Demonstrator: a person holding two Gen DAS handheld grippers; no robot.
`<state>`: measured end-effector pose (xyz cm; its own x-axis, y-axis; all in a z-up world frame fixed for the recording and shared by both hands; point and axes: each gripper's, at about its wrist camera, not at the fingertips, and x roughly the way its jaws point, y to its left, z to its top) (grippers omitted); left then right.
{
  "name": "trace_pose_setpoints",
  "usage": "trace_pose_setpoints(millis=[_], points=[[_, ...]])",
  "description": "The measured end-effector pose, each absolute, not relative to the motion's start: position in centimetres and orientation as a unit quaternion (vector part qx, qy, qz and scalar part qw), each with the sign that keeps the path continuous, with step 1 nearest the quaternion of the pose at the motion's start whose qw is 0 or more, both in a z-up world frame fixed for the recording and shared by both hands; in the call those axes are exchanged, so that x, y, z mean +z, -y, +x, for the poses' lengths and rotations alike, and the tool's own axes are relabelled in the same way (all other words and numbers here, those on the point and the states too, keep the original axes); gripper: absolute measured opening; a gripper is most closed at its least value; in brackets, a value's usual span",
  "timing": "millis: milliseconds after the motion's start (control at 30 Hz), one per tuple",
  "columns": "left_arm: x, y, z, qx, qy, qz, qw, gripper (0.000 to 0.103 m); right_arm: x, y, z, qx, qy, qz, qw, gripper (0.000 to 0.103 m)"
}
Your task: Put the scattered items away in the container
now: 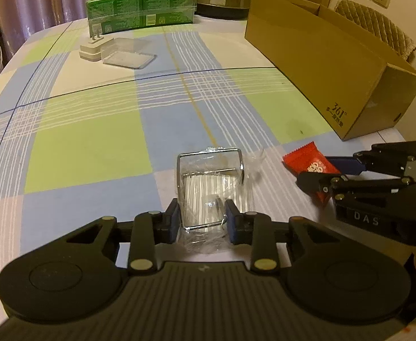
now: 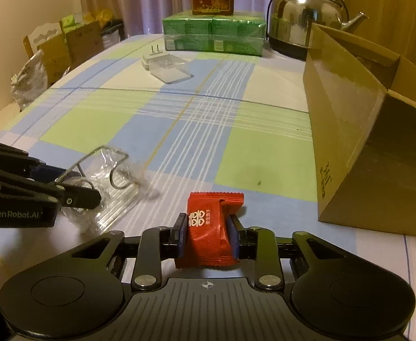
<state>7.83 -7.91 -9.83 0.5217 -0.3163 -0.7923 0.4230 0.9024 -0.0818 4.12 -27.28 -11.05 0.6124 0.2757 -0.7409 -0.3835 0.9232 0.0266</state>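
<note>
My left gripper (image 1: 201, 218) is shut on a clear plastic box with a metal wire frame (image 1: 210, 187), which rests on the checked tablecloth; the same clear box (image 2: 108, 182) shows at the left of the right wrist view, with the left gripper (image 2: 74, 187) on it. My right gripper (image 2: 207, 234) is shut on a red candy packet (image 2: 210, 227) low over the cloth. In the left wrist view the red packet (image 1: 307, 163) sits between the right gripper's fingers (image 1: 315, 183). The open cardboard box (image 1: 330, 65) (image 2: 358, 142) stands on the table to the right.
A white plug adapter (image 1: 90, 48) and a clear lid (image 1: 128, 56) lie at the far left. Behind them stand green wrapped packs (image 1: 141, 8) with a red box on top and a steel kettle (image 2: 304, 20). A chair (image 1: 378, 25) is behind the cardboard box.
</note>
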Motion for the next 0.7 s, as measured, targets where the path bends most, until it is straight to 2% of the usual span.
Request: trace_pose_setpoints(millis=[700], points=[[-9.12, 7.65, 7.77, -0.219, -0.428, 0.053, 0.875, 0.026, -10.20, 27.77, 4.02, 0.177, -0.388, -0.051, 0.903, 0.026]])
